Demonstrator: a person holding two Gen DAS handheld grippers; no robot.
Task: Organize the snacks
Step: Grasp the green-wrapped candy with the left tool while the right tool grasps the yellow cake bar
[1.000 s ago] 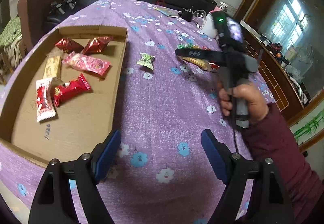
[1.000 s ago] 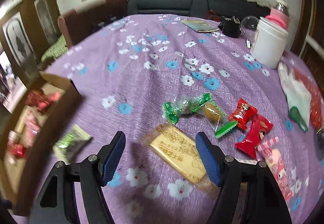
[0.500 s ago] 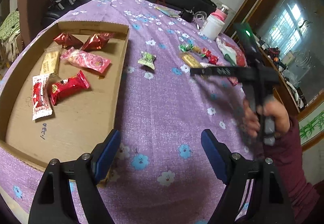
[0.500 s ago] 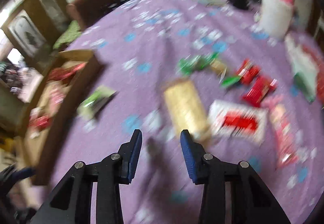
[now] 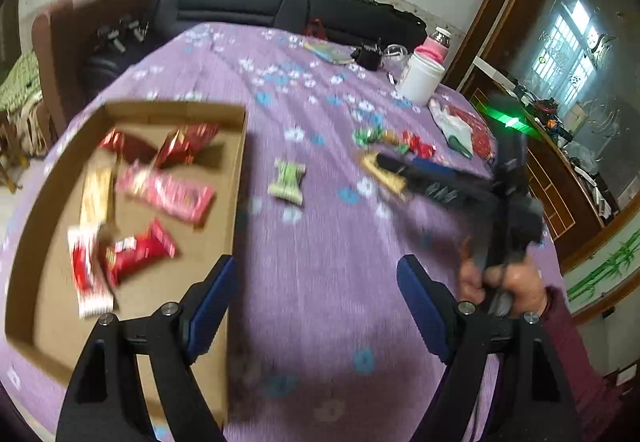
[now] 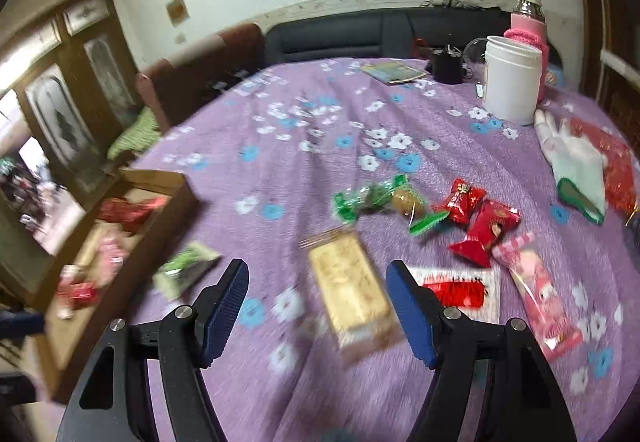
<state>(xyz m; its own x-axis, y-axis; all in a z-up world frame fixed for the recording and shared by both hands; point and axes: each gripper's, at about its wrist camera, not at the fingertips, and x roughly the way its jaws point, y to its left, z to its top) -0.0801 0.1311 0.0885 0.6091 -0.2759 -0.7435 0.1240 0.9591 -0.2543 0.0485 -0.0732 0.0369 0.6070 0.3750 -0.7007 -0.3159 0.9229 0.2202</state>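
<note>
I judge the sorting about half done. The cardboard tray [image 5: 236, 178] on the purple worktop [image 5: 320, 262] already holds several wrapped snacks, among them a pink packet [image 5: 168, 194] and a red one [image 5: 140, 252]. Left outside it are a green packet [image 5: 288, 178] just beside the tray wall, and further right a loose group: the gold bar [image 6: 352, 290], green candies [image 6: 372, 198], red candies [image 6: 480, 218], a red-and-white packet [image 6: 456, 288] and a pink packet [image 6: 536, 290].

My left tongs [image 5: 316, 306] stand wide and hold nothing, hanging over bare cloth next to the tray. My right tongs [image 6: 320, 310] are opening, with the gold bar lying between the jaws on the worktop, the pads not pressing it.
</note>
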